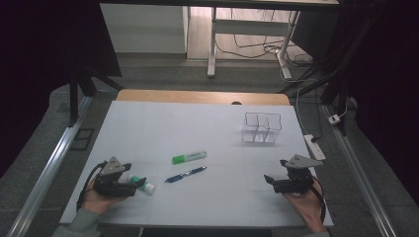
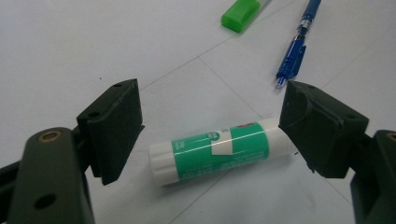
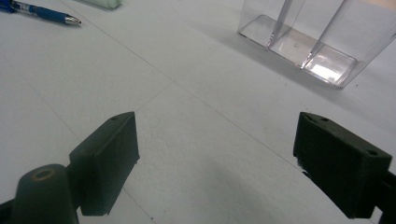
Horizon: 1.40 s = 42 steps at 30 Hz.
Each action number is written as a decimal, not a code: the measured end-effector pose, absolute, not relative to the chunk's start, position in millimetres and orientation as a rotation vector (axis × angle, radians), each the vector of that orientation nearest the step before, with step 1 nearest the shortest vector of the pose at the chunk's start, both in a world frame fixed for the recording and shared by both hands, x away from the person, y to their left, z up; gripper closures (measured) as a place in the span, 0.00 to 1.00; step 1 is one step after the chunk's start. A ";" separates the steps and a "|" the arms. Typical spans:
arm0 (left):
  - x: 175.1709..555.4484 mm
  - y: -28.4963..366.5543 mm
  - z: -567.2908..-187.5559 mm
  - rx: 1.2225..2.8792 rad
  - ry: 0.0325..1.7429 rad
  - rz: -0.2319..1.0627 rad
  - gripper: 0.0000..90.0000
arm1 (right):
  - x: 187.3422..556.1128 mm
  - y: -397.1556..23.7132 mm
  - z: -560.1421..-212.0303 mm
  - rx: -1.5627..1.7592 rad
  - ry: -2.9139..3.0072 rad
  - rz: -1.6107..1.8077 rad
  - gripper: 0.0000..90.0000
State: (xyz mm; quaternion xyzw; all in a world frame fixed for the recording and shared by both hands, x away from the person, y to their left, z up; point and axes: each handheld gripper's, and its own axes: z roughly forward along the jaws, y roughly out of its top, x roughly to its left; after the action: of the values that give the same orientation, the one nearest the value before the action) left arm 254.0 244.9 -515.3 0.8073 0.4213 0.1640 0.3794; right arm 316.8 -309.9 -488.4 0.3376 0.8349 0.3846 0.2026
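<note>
The green-and-white cylindrical glue stick lies flat on the white bench, its length spanning the gap between the spread fingers of the left gripper, apparently positioned for an end-to-end grasp. Beyond the glue stick lie a blue ballpoint pen and a green highlighter. Well apart from the glue stick, the right gripper waits with fingers wide and empty, nearer the clear plastic divided organiser.
</note>
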 end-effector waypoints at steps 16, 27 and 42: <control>257.6 243.7 -514.5 2.057 1.062 0.428 0.23 | 314.3 -310.4 -488.0 0.954 2.332 1.092 0.17; 258.6 243.3 -513.6 2.057 1.060 0.432 0.23 | 316.9 -309.6 -485.4 0.967 2.328 1.095 0.20; 260.6 241.9 -514.1 2.068 1.060 0.430 0.23 | 333.3 -313.3 -477.4 1.028 2.288 1.106 0.21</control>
State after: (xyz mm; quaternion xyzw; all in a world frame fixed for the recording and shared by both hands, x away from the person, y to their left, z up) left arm 260.6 241.9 -514.1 0.8097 0.4149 0.1684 0.3794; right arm 333.3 -313.3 -477.4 0.3674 0.8180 0.3954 0.1987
